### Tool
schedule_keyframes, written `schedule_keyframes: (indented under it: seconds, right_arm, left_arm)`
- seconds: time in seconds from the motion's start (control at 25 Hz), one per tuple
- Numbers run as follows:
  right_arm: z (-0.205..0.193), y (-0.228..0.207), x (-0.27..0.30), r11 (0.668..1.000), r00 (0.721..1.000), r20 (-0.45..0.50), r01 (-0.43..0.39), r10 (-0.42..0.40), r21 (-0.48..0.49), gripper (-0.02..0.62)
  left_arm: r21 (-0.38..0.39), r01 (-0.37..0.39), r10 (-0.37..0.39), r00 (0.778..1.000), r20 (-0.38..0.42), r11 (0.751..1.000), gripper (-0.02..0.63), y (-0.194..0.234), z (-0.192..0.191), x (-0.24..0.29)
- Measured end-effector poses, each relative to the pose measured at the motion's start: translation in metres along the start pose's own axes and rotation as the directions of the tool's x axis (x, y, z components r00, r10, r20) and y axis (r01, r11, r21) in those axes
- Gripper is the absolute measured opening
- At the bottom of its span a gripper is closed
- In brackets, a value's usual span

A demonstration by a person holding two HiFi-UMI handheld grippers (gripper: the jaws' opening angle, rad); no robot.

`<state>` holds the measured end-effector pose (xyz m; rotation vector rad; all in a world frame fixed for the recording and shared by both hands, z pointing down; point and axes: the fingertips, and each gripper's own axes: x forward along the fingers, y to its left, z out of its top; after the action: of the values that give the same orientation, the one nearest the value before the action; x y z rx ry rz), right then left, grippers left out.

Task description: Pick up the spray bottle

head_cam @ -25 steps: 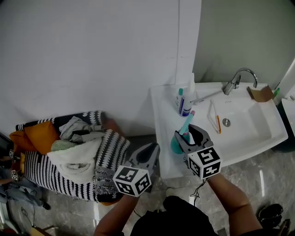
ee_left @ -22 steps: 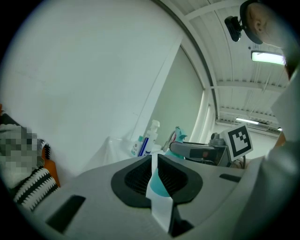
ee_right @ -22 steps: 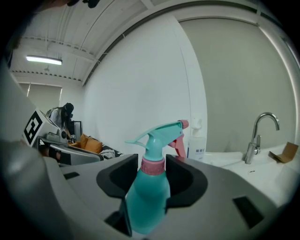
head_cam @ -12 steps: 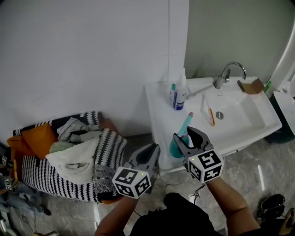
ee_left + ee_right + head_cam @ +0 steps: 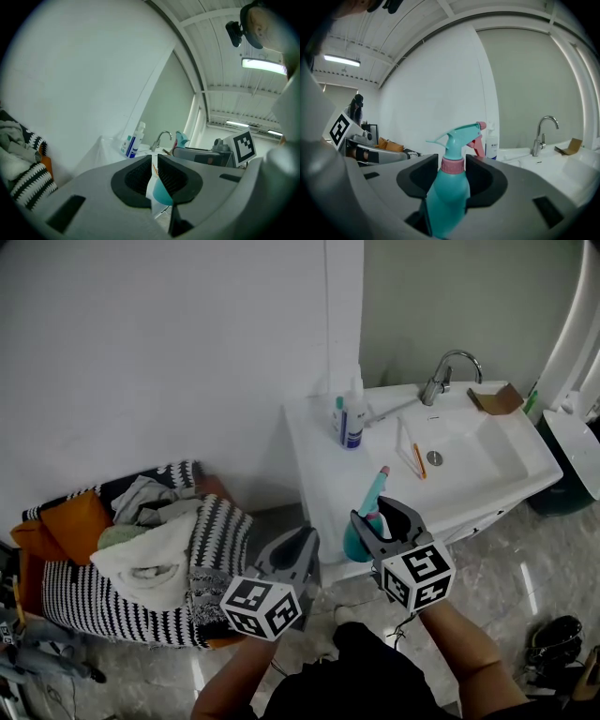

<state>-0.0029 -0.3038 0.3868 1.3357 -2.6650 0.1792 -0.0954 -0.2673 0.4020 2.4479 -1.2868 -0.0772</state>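
Teal spray bottle (image 5: pixel 447 192), pink collar and nozzle, stands clamped in right hand-held gripper (image 5: pixel 452 163); left hand-held gripper (image 5: pixel 154 164) seems closed, empty.

Counts:
- Teal plastic spray bottle with pink collar (image 5: pixel 371 502): 1.
- Grey two-jaw grippers with marker cubes: 2, namely left gripper (image 5: pixel 302 538) and right gripper (image 5: pixel 379 514).
- White plastic bottles: 2, namely blue-labelled bottle (image 5: pixel 353 427) and teal-capped bottle (image 5: pixel 338 415).
- Curved chrome tap (image 5: pixel 441 376): 1.
- White ceramic basin (image 5: pixel 309 446): 1.
- Brown cardboard piece (image 5: pixel 497 399): 1.
- Black-and-white striped basket (image 5: pixel 84 601): 1.
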Motion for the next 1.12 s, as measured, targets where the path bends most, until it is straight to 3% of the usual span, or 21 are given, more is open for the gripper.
schedule_keyframes:
  seconds: [1.12]
  right_arm:
    - [-0.015, 0.039, -0.073, 0.997, 0.998, 0.034, 0.053, -0.055, 0.064, 0.170]
  left_arm:
    - [0.006, 0.048, -0.048, 0.999, -0.020, 0.999, 0.040, -0.040, -0.022, -0.048]
